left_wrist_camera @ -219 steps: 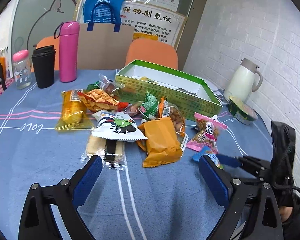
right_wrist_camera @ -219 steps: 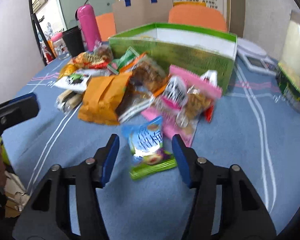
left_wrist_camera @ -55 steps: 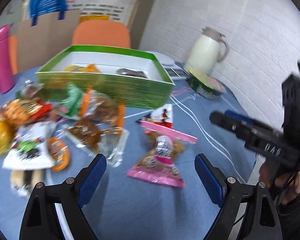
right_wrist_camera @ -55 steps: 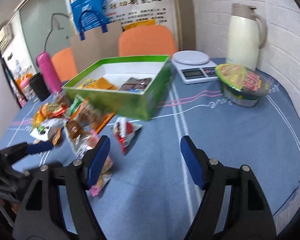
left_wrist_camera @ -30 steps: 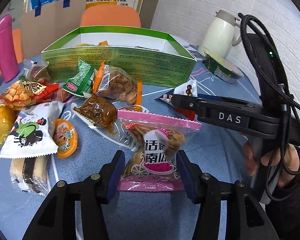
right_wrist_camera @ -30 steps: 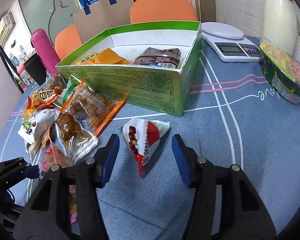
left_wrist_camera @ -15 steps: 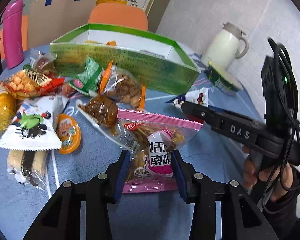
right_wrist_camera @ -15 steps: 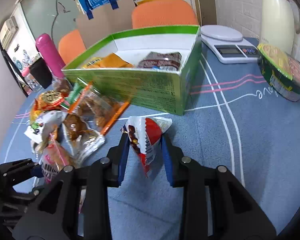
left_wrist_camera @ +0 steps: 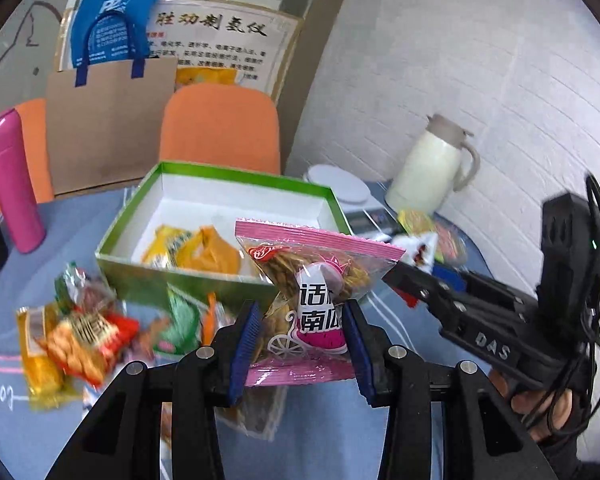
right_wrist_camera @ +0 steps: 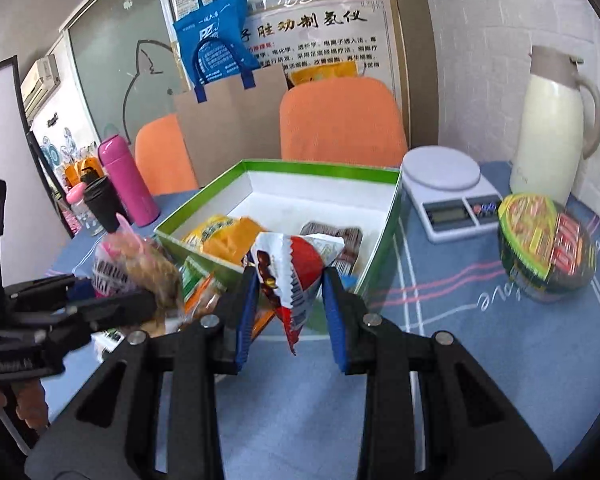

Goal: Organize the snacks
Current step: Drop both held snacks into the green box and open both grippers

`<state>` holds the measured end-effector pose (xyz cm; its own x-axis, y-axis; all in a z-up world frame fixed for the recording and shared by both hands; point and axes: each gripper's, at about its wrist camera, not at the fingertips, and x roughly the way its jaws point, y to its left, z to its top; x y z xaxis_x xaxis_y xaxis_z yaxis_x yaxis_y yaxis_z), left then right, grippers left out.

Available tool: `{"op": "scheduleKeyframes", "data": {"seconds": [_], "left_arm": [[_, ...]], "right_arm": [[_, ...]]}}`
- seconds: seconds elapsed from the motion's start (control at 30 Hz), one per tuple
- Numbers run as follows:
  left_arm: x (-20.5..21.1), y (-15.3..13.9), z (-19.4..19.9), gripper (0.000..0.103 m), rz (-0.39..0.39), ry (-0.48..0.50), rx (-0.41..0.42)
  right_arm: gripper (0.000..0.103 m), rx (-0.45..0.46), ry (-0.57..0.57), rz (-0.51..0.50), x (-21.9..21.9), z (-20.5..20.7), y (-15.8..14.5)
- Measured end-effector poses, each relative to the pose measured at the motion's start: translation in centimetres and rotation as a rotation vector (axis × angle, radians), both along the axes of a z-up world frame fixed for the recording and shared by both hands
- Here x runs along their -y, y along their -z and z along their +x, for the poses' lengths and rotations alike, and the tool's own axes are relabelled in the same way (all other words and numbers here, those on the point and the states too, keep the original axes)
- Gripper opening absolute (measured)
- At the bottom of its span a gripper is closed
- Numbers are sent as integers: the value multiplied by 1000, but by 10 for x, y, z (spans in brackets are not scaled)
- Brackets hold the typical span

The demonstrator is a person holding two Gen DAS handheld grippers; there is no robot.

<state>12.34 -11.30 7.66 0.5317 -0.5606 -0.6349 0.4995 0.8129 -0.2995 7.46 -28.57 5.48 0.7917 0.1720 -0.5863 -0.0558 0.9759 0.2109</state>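
Holding orange packets (right_wrist_camera: 224, 240), brown packet (right_wrist_camera: 342, 240): green box (right_wrist_camera: 392, 208).

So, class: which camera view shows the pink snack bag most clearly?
The left wrist view: the pink snack bag hangs sharp and front-on in the left gripper, its label readable. The right wrist view catches it only at the left side, blurred.

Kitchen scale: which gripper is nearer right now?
Right. The right gripper, shut on a red snack, is at the green box's corner nearest the scale. The left gripper, holding a pink snack, is further left.
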Motion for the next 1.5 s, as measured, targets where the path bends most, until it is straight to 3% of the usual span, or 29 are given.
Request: {"op": "scheduleKeyframes", "data": {"seconds": [0.13, 0.33, 0.53, 0.77, 0.8, 0.87, 0.9, 0.93, 0.97, 1.07, 1.13, 1.5], "left_arm": [[9, -4, 38, 43, -16, -50, -26], [29, 13, 84, 43, 14, -107, -75], [43, 32, 114, 43, 78, -134, -76], [44, 49, 135, 44, 83, -146, -115], [44, 50, 135, 44, 82, -141, -112], [43, 47, 132, 50, 85, -142, -84], [43, 44, 130, 56, 86, -143, -70], [42, 41, 129, 74, 87, -155, -56], [40, 38, 126, 87, 88, -179, -38], [35, 30, 119, 94, 91, -234, 17], [35, 28, 116, 98, 117, -241, 18], [13, 6, 76, 98, 95, -258, 59]], "right_arm": [[34, -3, 27, -35, 8, 24, 0], [34, -35, 31, -50, 19, 62, 15], [35, -69, -26, -72, 16, 93, 34], [36, -84, -49, -114, 9, 114, 53], [38, -85, -43, -119, 8, 116, 55], [57, -79, -33, -134, 8, 116, 57], [74, -67, -29, -142, 8, 114, 57], [86, -48, -27, -144, 9, 111, 55], [89, -31, -24, -147, 9, 107, 54], [91, -14, -13, -154, 10, 101, 49], [100, -15, -11, -147, 9, 97, 46], [101, 2, -38, -164, -10, 60, 24]]}}
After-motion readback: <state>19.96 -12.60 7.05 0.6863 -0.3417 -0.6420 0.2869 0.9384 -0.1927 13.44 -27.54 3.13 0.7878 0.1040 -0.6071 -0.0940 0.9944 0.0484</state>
